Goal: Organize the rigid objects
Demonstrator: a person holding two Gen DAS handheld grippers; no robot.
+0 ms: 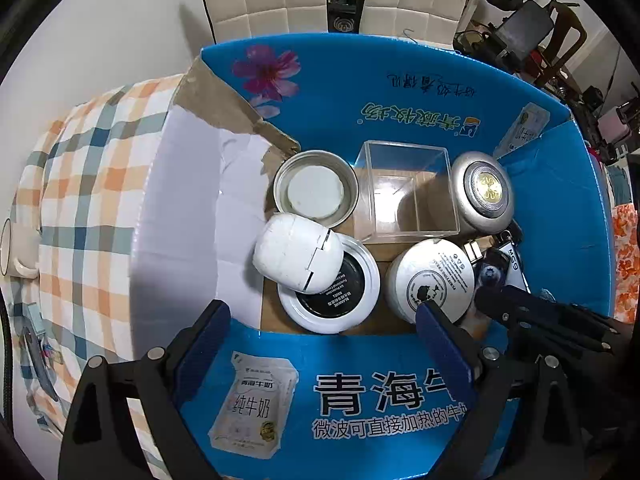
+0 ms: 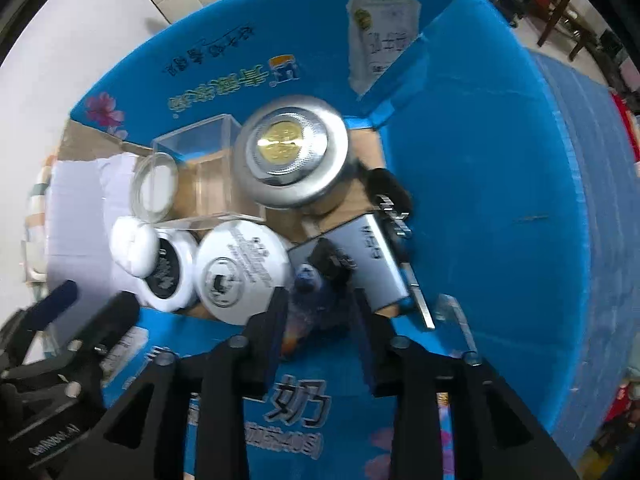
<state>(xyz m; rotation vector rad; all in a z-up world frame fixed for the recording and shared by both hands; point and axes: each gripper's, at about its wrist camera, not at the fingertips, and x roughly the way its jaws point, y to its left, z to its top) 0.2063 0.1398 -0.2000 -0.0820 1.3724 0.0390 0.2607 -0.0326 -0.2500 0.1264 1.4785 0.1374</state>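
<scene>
Both grippers point down into a blue cardboard box (image 1: 400, 92) holding the rigid items. The left gripper (image 1: 324, 328) stands wide with nothing between its fingers, above a white earbud case (image 1: 296, 256) that leans on a white compact (image 1: 344, 300). The right gripper (image 2: 322, 328) is narrowly parted around a small dark blue object (image 2: 310, 284) — whether its pads press on it, I cannot tell. Nearby sit a white jar (image 2: 240, 272), a clear plastic box (image 1: 408, 192) and a silver shaver (image 2: 292, 156).

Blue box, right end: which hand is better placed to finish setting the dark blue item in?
Right. The right tool has the dark blue item between its fingers over the blue box, beside the grey case. The left tool is open, empty, above the white jars.
</scene>
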